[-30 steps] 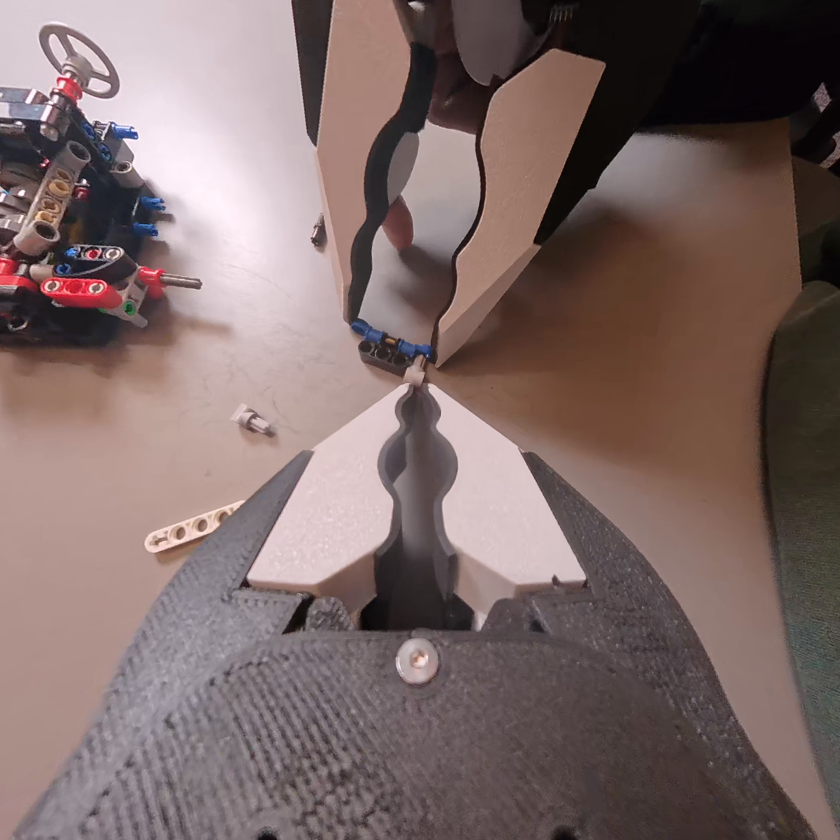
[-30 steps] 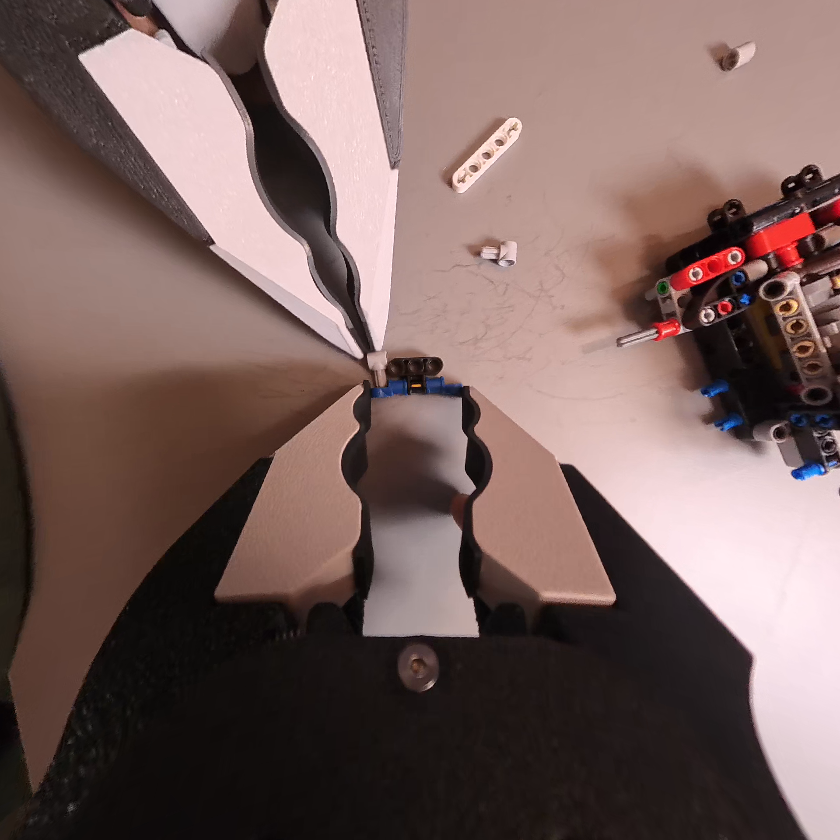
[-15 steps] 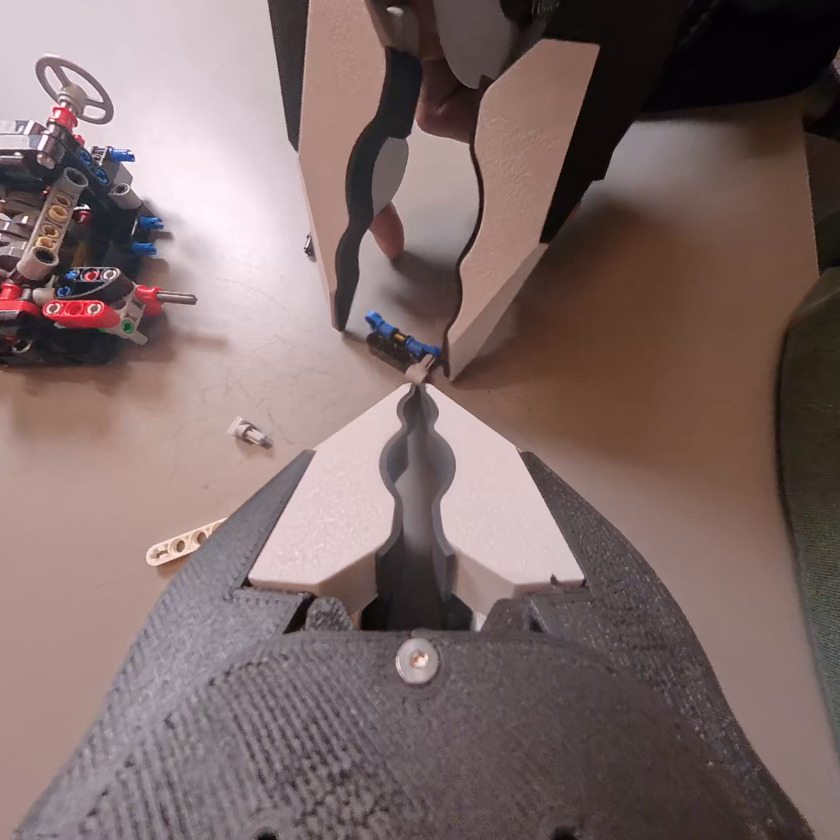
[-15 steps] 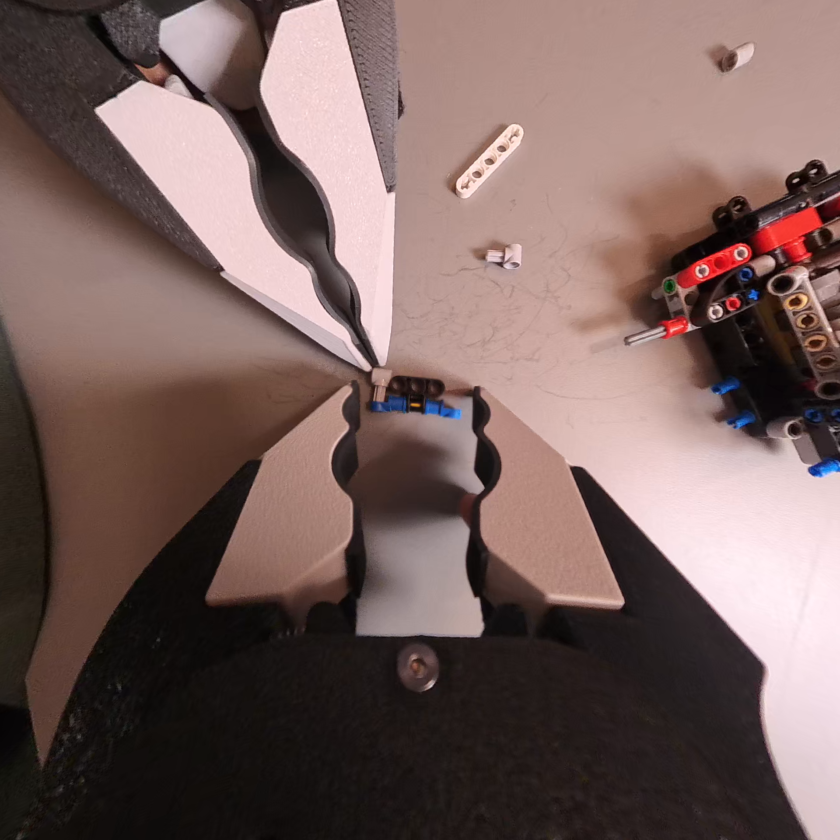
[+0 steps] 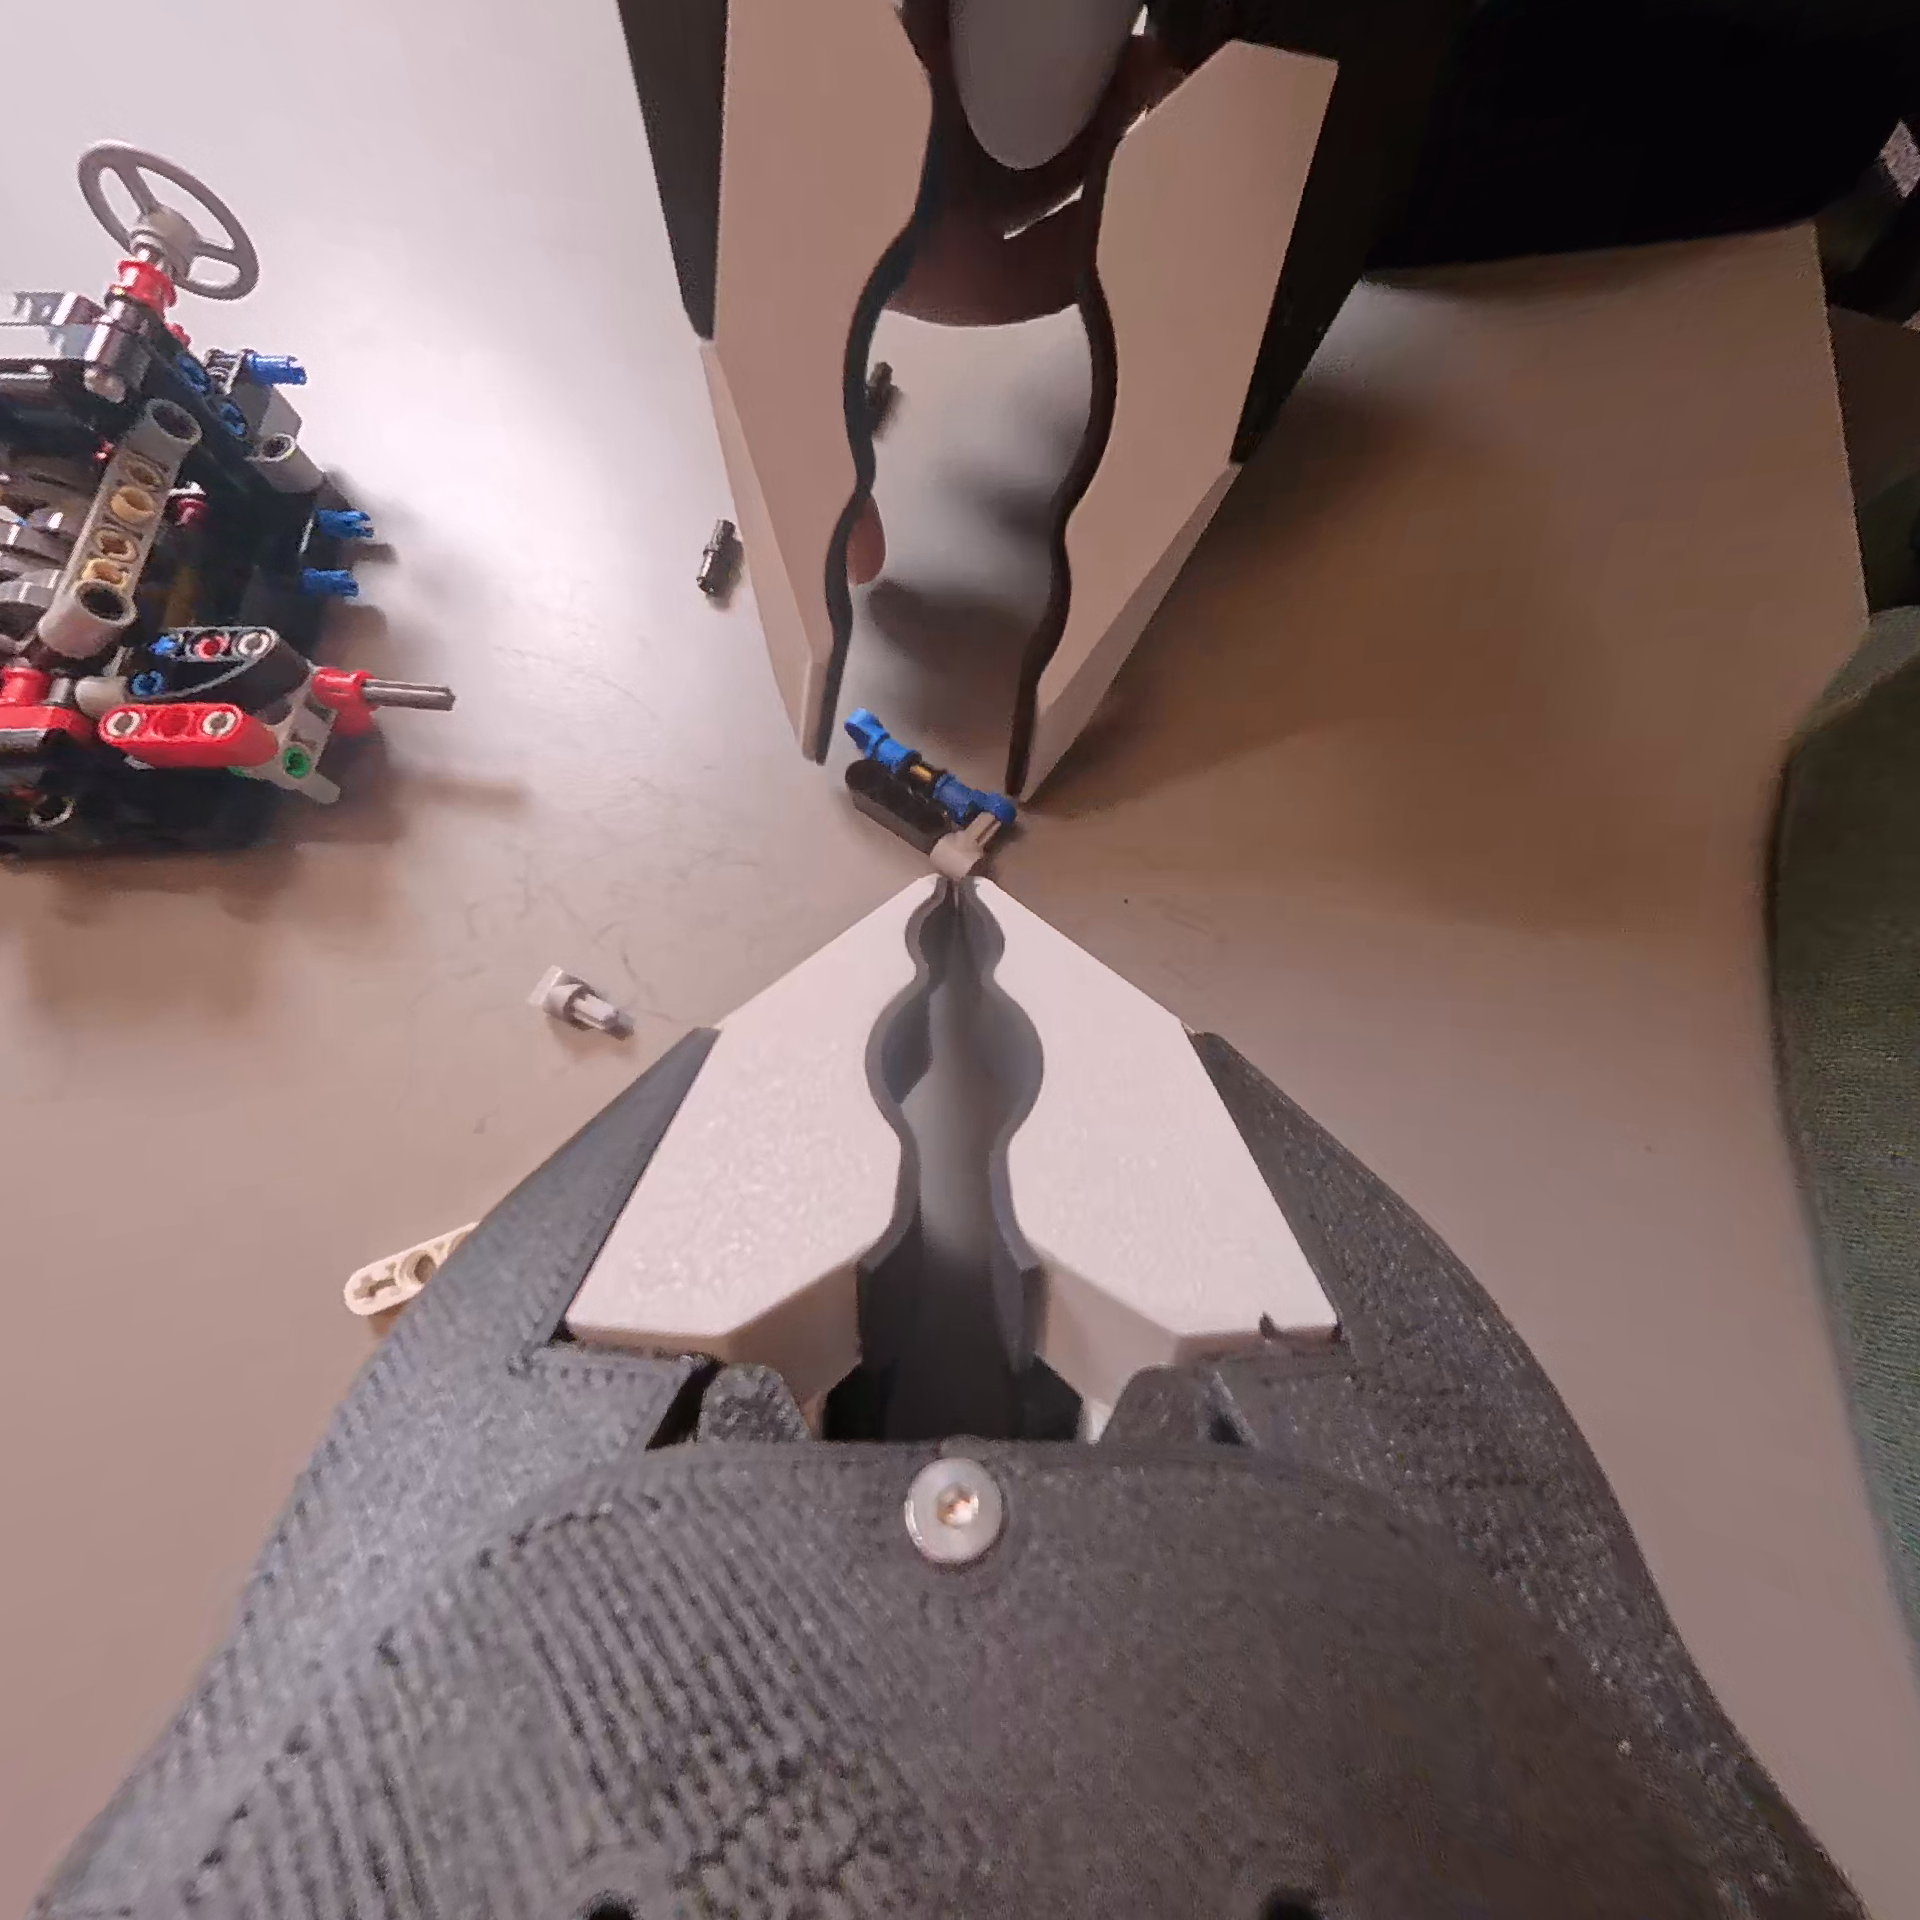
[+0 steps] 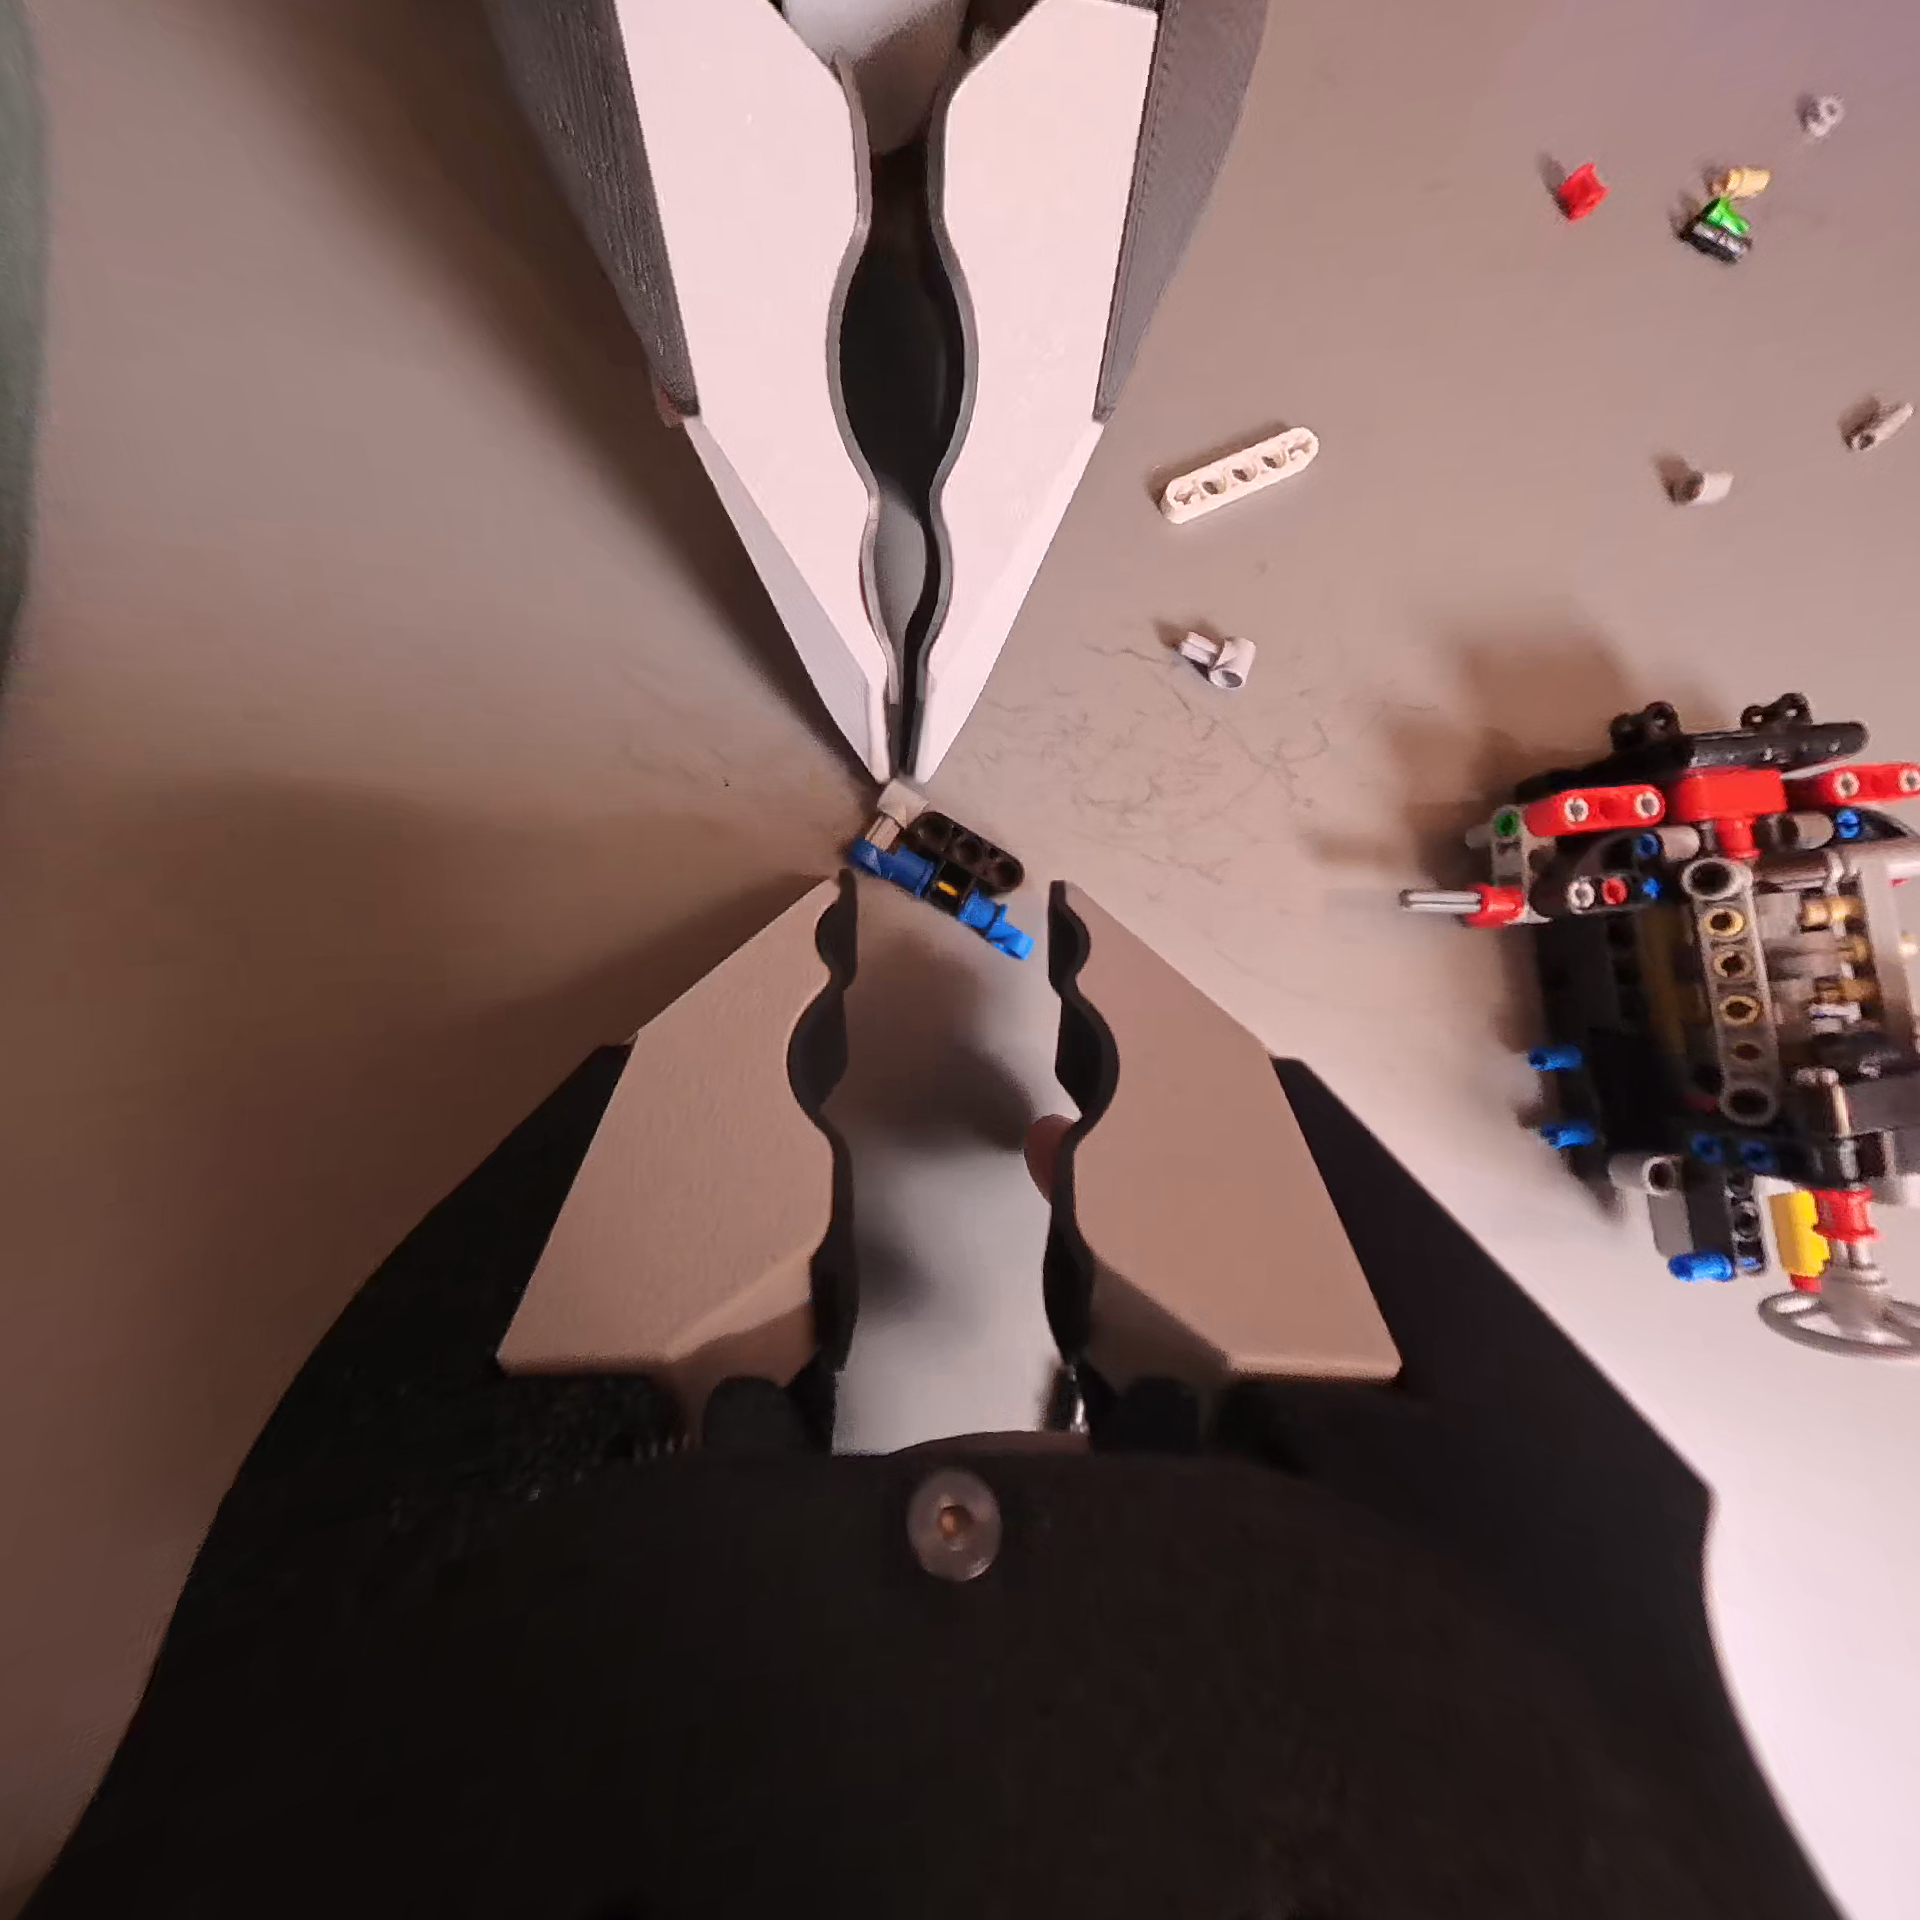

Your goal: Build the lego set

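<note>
The table (image 5: pixel 1455 935) carries everything: the half-built car (image 6: pixel 1704 997) sits well off to one side, and loose parts lie scattered between it and the work, a white beam (image 6: pixel 1236 473) and a grey connector (image 6: pixel 1218 661) among them. The left gripper (image 5: pixel 951 883) has its jaws pressed together on the tip of a small grey piece (image 5: pixel 961 854), which joins one end of the sub-assembly (image 5: pixel 920 795), a short black beam with blue pins that appears to rest on the table, though the view does not settle whether it is lifted. The right gripper (image 6: pixel 951 894) is spread wide, its jaws either side of the sub-assembly and touching nothing that can be seen clearly. The risks follow from that thin hold. The left grip catches only the very end of the grey piece, so any twist or pull could let it slip out or pop off the beam. If the right jaws close off-centre, they could press on a blue pin instead of the beam and swing the whole piece round. A skid across the smooth table could send it into the loose parts nearby.
</note>
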`<state>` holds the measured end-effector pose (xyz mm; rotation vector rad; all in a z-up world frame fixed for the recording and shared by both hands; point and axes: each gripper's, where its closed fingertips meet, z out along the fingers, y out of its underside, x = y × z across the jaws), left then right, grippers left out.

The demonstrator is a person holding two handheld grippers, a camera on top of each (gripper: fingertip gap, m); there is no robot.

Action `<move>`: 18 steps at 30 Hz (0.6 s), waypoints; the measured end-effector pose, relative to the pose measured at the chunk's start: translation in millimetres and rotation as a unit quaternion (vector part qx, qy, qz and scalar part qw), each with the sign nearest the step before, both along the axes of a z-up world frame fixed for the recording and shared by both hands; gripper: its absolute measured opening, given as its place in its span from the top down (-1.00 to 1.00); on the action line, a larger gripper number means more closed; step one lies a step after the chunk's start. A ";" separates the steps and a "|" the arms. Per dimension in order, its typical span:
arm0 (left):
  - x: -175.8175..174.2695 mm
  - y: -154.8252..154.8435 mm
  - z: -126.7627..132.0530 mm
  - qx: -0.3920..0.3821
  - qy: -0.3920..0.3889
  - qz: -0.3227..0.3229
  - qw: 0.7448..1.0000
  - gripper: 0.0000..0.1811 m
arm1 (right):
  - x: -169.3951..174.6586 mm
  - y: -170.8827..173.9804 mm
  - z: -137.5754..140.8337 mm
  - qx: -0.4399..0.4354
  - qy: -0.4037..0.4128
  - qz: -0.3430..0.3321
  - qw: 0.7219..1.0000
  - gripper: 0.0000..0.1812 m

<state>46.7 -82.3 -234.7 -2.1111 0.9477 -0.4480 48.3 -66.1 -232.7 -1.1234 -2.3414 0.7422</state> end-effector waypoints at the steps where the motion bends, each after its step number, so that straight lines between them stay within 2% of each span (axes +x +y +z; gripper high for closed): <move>1: 0.6 0.0 -0.2 0.002 0.002 -0.003 1.000 1.00 | -0.9 -0.9 -0.3 0.000 0.001 0.002 1.000 0.65; 7: 1.7 1.1 -0.3 0.002 0.003 -0.007 1.000 1.00 | -1.1 -1.3 -0.6 0.000 0.002 -0.002 1.000 0.69; 11: 1.0 1.8 -0.2 -0.003 -0.002 -0.006 1.000 1.00 | -1.3 -0.9 -0.9 0.002 -0.012 -0.028 1.000 0.69; 15: 0.2 0.5 0.3 -0.010 -0.011 -0.013 1.000 0.84 | -3.0 -0.2 -1.8 -0.008 -0.027 -0.071 0.997 0.71; 18: -0.6 -0.8 0.5 -0.013 -0.014 -0.013 1.000 0.78 | -1.1 -0.9 -1.2 -0.023 -0.033 -0.077 0.996 0.62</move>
